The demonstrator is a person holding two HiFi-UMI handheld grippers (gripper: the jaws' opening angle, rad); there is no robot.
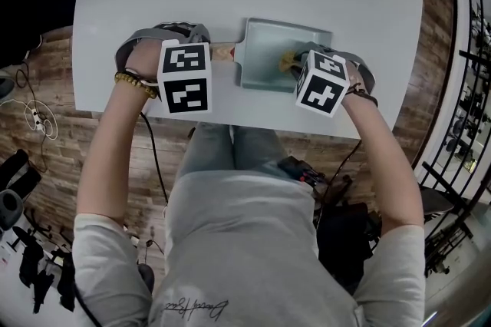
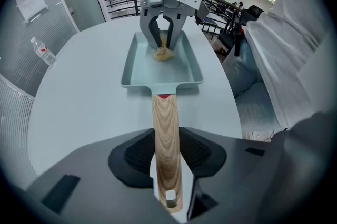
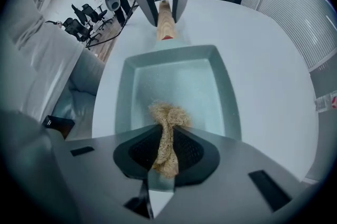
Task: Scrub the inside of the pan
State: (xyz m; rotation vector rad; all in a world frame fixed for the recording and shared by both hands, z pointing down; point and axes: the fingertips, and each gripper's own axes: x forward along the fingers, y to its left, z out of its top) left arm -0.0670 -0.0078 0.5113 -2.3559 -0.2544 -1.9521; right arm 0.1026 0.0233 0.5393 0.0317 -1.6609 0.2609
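I'm clamping the left gripper [image 2: 167, 162] on the wooden handle [image 2: 164, 118] so the pan [image 2: 141, 64] doesn't slide, and the right gripper [image 3: 167, 146] is pinching the scrubber [image 3: 169, 114] onto its floor, mid-frame.

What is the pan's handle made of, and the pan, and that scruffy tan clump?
The handle looks like wood: pale tan with wavy grain lines and a smooth finish. The pan is probably coated metal, an even pale blue-green with a slight sheen, though the look leaves that open. The clump seems to be coarse, dry, tangled plant fibre, maybe loofah or coir.
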